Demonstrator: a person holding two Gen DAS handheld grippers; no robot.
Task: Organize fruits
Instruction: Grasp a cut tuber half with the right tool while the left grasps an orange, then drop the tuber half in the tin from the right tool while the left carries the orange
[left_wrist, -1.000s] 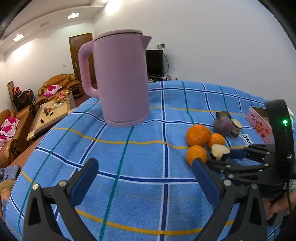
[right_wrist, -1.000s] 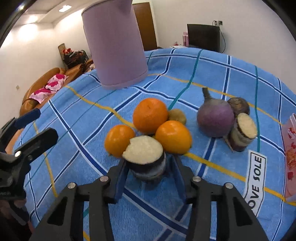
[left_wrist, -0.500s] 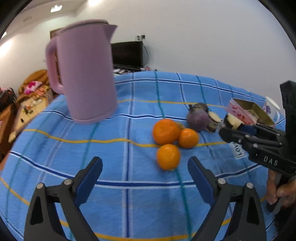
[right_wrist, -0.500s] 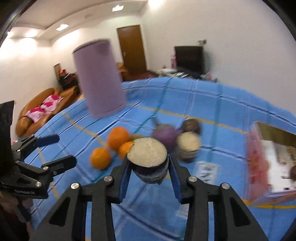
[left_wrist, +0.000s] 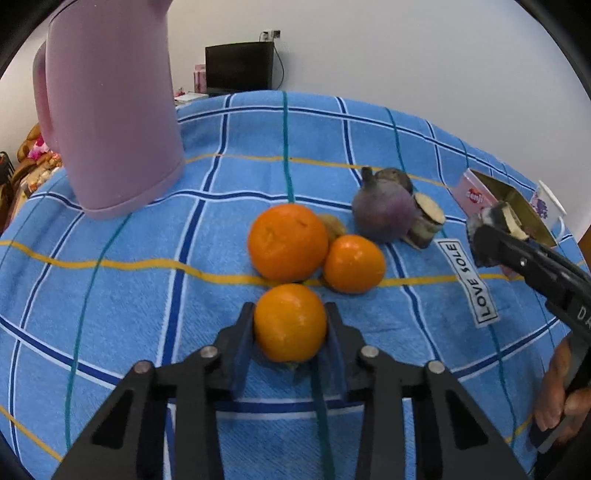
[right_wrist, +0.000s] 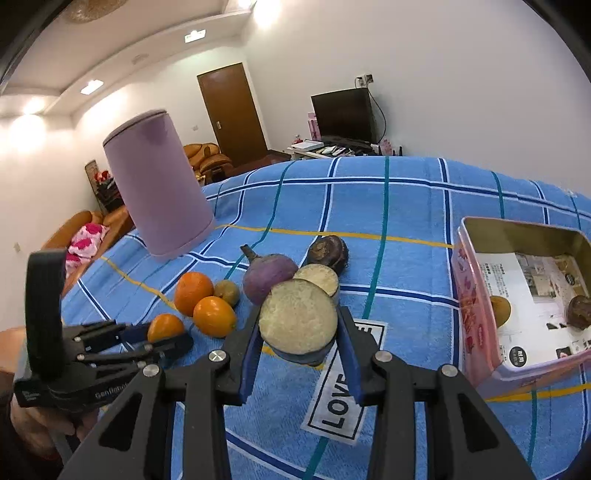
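Observation:
My left gripper (left_wrist: 290, 325) is shut on the nearest orange (left_wrist: 290, 323), which rests on the blue checked cloth (left_wrist: 129, 295); it also shows in the right wrist view (right_wrist: 162, 334). Two more oranges (left_wrist: 288, 242) (left_wrist: 352, 264) lie just beyond, with a small brown fruit (left_wrist: 334, 227) behind them. My right gripper (right_wrist: 299, 332) is shut on a cut eggplant piece (right_wrist: 298, 317) and holds it above the cloth, left of the pink tin box (right_wrist: 476, 306). A purple turnip (right_wrist: 267, 277), another cut piece (right_wrist: 319, 278) and a dark round fruit (right_wrist: 328, 251) lie beyond it.
A tall pink kettle (left_wrist: 110, 110) stands at the back left of the table. The tin box holds a yellow fruit (right_wrist: 500, 310) and a dark one (right_wrist: 580, 312). A white cup (left_wrist: 548, 201) stands behind the box. A "LOVE SOLE" label (left_wrist: 469, 280) lies on the cloth.
My left gripper has moved forward and shut on the nearest orange. My right gripper has lifted the eggplant piece away from the oranges and carried it right, towards the tin box.

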